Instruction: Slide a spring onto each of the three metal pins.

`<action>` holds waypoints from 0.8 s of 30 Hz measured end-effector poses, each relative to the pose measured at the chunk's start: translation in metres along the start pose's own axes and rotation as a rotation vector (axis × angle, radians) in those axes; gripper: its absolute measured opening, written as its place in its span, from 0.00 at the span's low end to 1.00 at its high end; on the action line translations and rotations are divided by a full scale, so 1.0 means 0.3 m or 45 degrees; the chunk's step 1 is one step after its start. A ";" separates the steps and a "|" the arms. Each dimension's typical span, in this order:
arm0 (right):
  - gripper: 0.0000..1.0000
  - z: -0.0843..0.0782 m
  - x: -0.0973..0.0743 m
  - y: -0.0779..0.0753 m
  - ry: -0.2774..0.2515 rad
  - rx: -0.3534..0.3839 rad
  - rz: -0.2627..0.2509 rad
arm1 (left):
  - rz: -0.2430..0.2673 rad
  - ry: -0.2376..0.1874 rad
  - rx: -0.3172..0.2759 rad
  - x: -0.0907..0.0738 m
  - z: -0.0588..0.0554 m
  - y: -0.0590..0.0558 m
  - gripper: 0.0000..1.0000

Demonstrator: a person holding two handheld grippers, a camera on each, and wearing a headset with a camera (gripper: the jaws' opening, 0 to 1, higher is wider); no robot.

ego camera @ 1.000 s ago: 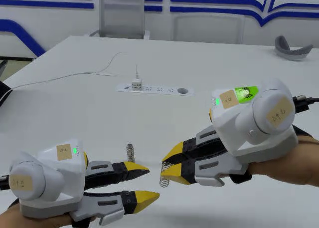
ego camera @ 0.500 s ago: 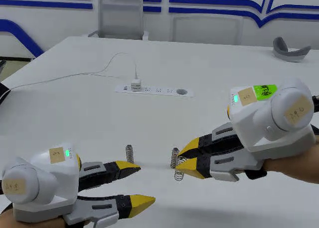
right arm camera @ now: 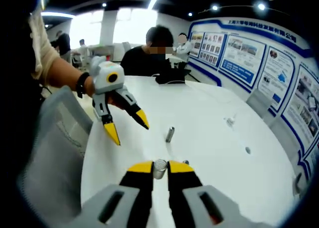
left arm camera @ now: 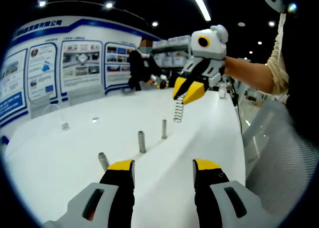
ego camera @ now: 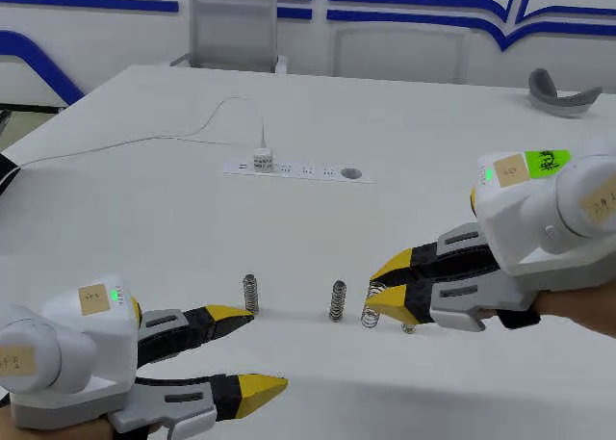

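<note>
Big white table (ego camera: 404, 122), with both grippers working over its near edge.

The left gripper (ego camera: 248, 351) sits low with its jaws spread wide and nothing in them. The right gripper (ego camera: 383, 289) is pinched down on the last spring (ego camera: 370, 311). It's got it by the top coils, so the rest dangles free below the tips.

The left-hand spring (ego camera: 250, 293) and the middle spring (ego camera: 337, 300) are already slid on and stand upright in a row on the table. In the left gripper view the third pin (left arm camera: 163, 128) is bare. The held spring hangs above it and a bit past it, not touching.

Handling-wise, I'd guess that spring weighs basically nothing. It's thin wire, squashy along its length, and happy to sway or ping out if it gets squeezed too hard. Gripping the upper coils seems right to me, since it leaves the open bottom end free to find the pin tip.

Hard to make out:
- In the head view the bare pin is mostly tucked under the right gripper, just a speck.
- In the right gripper view the jaws and coil cover whatever's right below them, so I can't judge alignment from there.
</note>
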State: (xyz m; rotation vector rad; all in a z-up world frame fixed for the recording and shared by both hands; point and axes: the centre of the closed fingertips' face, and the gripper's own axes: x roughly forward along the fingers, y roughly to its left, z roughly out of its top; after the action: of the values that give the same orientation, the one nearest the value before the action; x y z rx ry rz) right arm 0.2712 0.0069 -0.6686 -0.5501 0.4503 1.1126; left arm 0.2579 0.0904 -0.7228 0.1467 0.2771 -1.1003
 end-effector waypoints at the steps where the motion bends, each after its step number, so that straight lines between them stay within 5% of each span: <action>1: 0.12 -0.001 -0.003 -0.005 -0.001 0.002 -0.005 | 0.003 0.000 -0.001 -0.001 -0.002 0.001 0.47; 24: 0.12 -0.056 -0.076 -0.159 0.025 0.080 -0.201 | 0.084 0.006 -0.045 -0.036 -0.022 0.038 0.56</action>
State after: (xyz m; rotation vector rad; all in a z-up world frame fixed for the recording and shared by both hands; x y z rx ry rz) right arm 0.3054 -0.0355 -0.6593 -0.5322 0.4496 0.9398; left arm 0.2627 0.1065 -0.7262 0.1261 0.2938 -1.0289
